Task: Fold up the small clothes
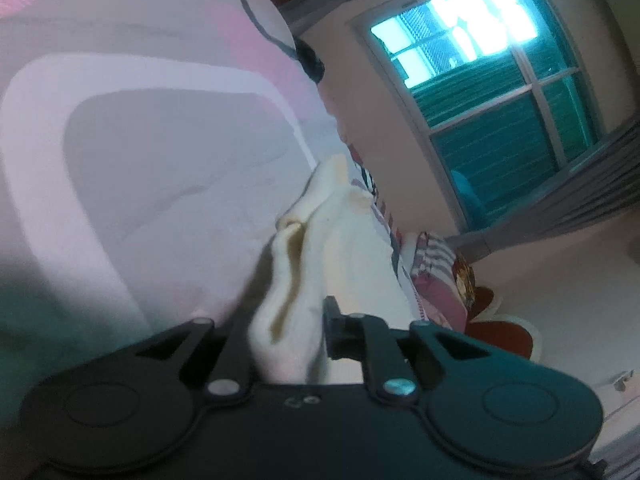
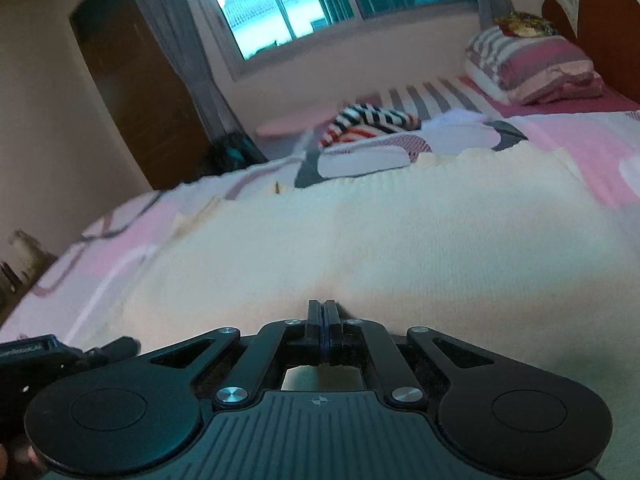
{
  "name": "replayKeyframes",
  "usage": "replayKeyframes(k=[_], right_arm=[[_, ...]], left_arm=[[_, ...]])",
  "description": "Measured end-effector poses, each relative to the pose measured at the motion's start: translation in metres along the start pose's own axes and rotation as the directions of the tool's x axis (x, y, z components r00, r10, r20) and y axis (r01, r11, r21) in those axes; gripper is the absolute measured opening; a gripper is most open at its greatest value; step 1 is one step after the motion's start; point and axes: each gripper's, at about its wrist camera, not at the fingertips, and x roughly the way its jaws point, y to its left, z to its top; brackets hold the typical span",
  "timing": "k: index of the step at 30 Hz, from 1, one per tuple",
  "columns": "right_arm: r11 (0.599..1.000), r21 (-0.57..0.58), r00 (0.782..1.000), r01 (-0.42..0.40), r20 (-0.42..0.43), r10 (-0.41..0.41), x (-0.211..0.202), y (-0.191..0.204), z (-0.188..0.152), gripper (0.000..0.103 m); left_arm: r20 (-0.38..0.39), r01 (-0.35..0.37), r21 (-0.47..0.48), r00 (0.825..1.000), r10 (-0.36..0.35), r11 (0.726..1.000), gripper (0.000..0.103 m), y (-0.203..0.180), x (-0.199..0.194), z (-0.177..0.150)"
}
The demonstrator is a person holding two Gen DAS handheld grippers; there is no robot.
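Note:
A cream knitted garment (image 2: 360,232) lies spread on the pink and white bedsheet (image 2: 580,148). My right gripper (image 2: 324,312) is shut at the garment's near edge, its jaws pressed together; whether fabric is pinched between them is not visible. In the left wrist view my left gripper (image 1: 288,320) is shut on a bunched fold of the same cream garment (image 1: 320,248) and holds it above the bedsheet (image 1: 160,160). Only the right finger (image 1: 334,320) shows; the fabric hides the other.
A striped folded garment (image 2: 372,124) lies farther back on the bed. Pillows (image 2: 536,64) and a red headboard (image 2: 600,20) are at the far right. A window (image 2: 280,4), grey curtain (image 2: 176,40) and brown door (image 2: 132,80) stand behind.

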Motion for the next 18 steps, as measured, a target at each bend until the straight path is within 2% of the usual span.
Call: replayKeyframes(k=[4,6,9,13,18], right_arm=[[0.999,0.013,0.999,-0.032,0.032,0.032,-0.008,0.001,0.004,0.001],[1.0,0.001,1.0,-0.012,-0.015,0.012,0.002,0.002,0.003,0.001],[0.999,0.028,0.999,-0.032,-0.014,0.033,0.003,-0.004,-0.001,0.001],[0.996,0.065,0.998,-0.057,-0.017,0.058,0.003,-0.011,0.0,0.0],[0.988,0.127,0.994,-0.089,-0.044,0.096,-0.001,-0.021,0.01,0.0]], left_arm=[[0.006,-0.054,0.005,0.999,0.054,0.999,0.013,-0.009,-0.001,-0.001],[-0.002,-0.073,0.014,0.997,0.073,0.997,0.012,-0.011,0.0,0.001],[-0.008,-0.082,0.058,0.997,0.082,0.995,0.006,-0.016,0.001,0.006],[0.005,-0.041,0.142,0.999,0.041,0.989,0.006,-0.038,-0.006,0.009],[-0.029,0.015,0.313,1.0,-0.007,0.95,0.006,-0.094,-0.014,-0.001]])
